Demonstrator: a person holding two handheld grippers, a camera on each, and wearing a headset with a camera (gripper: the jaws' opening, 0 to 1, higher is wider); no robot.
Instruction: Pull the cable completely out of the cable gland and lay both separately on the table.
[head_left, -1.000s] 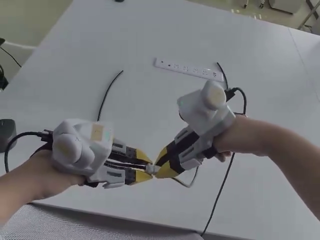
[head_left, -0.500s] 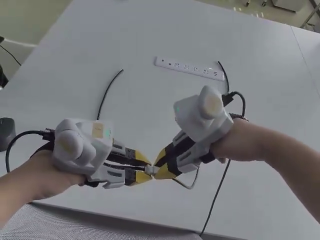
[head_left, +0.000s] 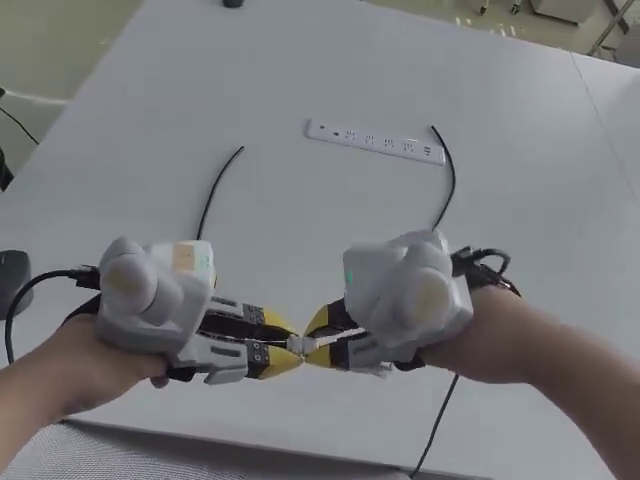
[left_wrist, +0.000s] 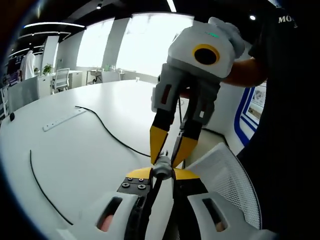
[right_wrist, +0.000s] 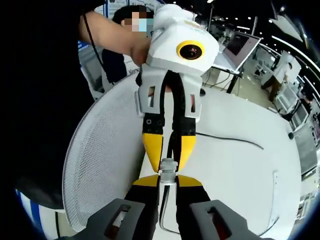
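Two grippers tip to tip at the near edge of the table (head_left: 300, 80). Left gripper (head_left: 283, 353): jaws narrow, pinched on the cable gland (head_left: 300, 347). Right gripper (head_left: 316, 344): jaws narrow too, clamped on the pale cable (right_wrist: 160, 207) right behind the gland. Gland sits between the two sets of yellow tips, cable not yet out of it.

Head view: white gland between the tips, cable hidden by the right gripper body. Right gripper view fills that in: cable runs from the gland back between my right jaws and curls off below. Left gripper view: gland end-on in my own tips, right gripper's tips just beyond it.

Further out on the table: loose black wire (head_left: 215, 190) far left, white power strip (head_left: 375, 141) far side, its black lead (head_left: 447, 175) to the right. Mesh chair back (right_wrist: 107, 165) behind the left gripper in the right gripper view.
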